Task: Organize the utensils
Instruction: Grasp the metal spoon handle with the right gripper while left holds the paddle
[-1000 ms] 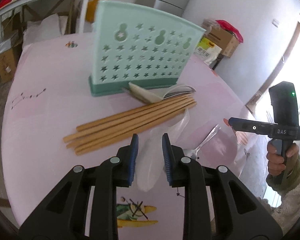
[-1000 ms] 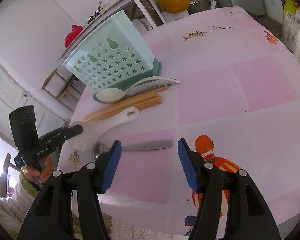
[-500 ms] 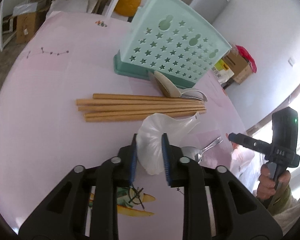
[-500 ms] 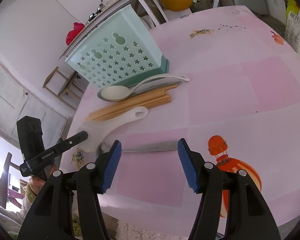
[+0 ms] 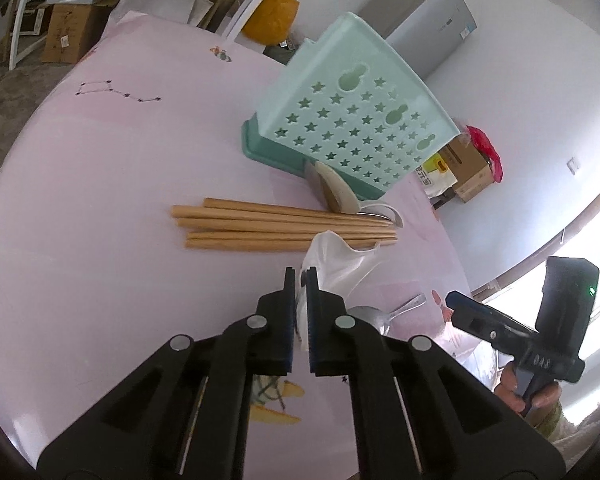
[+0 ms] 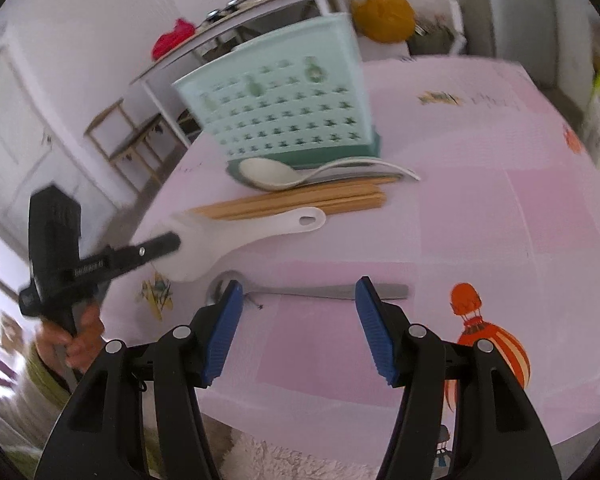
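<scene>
My left gripper (image 5: 300, 280) is shut on the blade of a white plastic rice paddle (image 5: 332, 264), which shows whole in the right wrist view (image 6: 240, 236), lifted a little off the pink table. My right gripper (image 6: 298, 292) is open and empty, just above a steel spoon (image 6: 312, 290) lying flat. A mint utensil holder (image 5: 352, 120) with star holes stands at the back. Several wooden chopsticks (image 5: 276, 226) lie in front of it. A white ceramic spoon (image 6: 284, 174) rests against the holder's base.
The pink tablecloth (image 6: 500, 220) has cartoon prints, a hot-air balloon (image 6: 484, 336) near my right gripper. Behind the table are cardboard boxes (image 5: 64, 32), a yellow bag (image 5: 276, 16) and a white side table (image 6: 240, 24). The table edge is close in front of my right gripper.
My left gripper closed on the rice paddle and raised it, tilting the view. My right gripper moved in lower over the steel spoon and stayed open.
</scene>
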The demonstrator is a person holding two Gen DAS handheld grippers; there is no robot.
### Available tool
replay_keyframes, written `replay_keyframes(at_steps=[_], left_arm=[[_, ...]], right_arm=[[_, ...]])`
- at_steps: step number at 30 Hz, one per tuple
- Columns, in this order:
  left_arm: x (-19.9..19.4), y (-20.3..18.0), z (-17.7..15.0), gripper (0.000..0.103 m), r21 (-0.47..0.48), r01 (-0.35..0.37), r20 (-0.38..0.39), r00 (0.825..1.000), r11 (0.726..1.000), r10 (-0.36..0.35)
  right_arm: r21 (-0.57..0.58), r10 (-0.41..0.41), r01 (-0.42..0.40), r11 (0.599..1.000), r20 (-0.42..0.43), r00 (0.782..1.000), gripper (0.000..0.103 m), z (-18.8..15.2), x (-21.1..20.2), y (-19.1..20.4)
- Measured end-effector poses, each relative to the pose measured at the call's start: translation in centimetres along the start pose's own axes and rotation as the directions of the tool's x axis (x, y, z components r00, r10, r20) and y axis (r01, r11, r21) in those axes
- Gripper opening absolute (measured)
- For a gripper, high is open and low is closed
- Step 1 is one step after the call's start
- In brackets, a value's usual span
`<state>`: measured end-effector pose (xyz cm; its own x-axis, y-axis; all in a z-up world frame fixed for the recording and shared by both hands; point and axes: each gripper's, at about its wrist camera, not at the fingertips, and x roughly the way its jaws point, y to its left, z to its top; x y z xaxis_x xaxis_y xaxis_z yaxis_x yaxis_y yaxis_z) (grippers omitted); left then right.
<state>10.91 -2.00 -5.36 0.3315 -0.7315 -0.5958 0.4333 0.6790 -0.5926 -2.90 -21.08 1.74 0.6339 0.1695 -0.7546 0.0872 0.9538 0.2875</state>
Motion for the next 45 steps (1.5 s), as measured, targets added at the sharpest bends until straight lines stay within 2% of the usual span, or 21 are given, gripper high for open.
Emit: replay_keyframes(at_steps=[6,12,17,22,27,28,30,33,35,37,39,43,45], left_arm=[[0.1,0.3,0.1,0.004,0.0,-0.017,0.013,1.0,1.0,0.017],[0.4,0.4,0.2,0.004,0.012,-0.032,0.024,0.999,0.999,0.032],[0.3,0.7,0.1,0.005,0.011,-0.026,0.026,0.999,1.0,0.026],[0.1,1.0,0.0,0.005,0.013,-0.018,0.022,1.0,1.0,0.018],[0.1,1.0,0.0,0.005,0.014,-0.021,0.024,1.0,1.0,0.02],[0.1,1.0,0.0,0.005,0.014,-0.022,0.025,0.999,1.0,0.022],[0.0,1.0,0.0,0.005,0.013,-0.022,0.029,0.999,1.0,0.022],[0.0,1.0,0.0,0.005,0.012,-0.024,0.032,0.999,1.0,0.024],[-0.1,1.0,0.0,0.005,0.009,-0.022,0.032,0.999,1.0,0.022],[0.0,1.0,0.0,0.005,0.011,-0.025,0.032,0.999,1.0,0.025],[-0.1,1.0,0.0,0.005,0.01,-0.025,0.032,0.999,1.0,0.025],[-0.2,1.0,0.0,0.005,0.009,-0.027,0.039,0.999,1.0,0.026],[-0.3,1.0,0.0,0.005,0.013,-0.028,0.04,0.999,1.0,0.028]], right_arm=[[-0.199,-0.004,-0.006,0.98,-0.048,0.999,0.057,-0.3,1.4,3.4],[-0.446,-0.037,-0.026,0.895,-0.132,0.99,0.057,0.3,4.2,6.2],[-0.568,-0.065,-0.059,0.821,-0.195,0.979,0.055,0.4,5.7,6.9],[-0.591,-0.048,-0.129,0.796,-0.274,0.96,0.053,1.4,6.5,6.1],[-0.587,-0.027,-0.198,0.785,-0.351,0.936,0.036,2.3,7.1,5.7],[-0.605,-0.035,-0.196,0.772,-0.349,0.937,0.032,2.2,7.0,5.9],[-0.638,-0.058,-0.183,0.748,-0.337,0.94,0.017,2.1,6.7,6.5],[-0.709,-0.128,-0.103,0.698,-0.265,0.956,0.008,1.1,6.2,7.2],[-0.726,-0.153,-0.064,0.684,-0.228,0.962,0.007,0.6,5.9,7.5],[-0.756,-0.19,-0.005,0.654,-0.171,0.967,0.006,-0.3,5.6,7.9],[-0.791,-0.228,0.055,0.609,-0.108,0.968,0.006,-1.5,5.2,8.5],[-0.84,-0.25,0.108,0.531,-0.034,0.968,0.006,-3.5,4.7,9.9],[-0.834,-0.233,0.085,0.545,-0.052,0.971,0.005,-3.4,4.3,10.2]])
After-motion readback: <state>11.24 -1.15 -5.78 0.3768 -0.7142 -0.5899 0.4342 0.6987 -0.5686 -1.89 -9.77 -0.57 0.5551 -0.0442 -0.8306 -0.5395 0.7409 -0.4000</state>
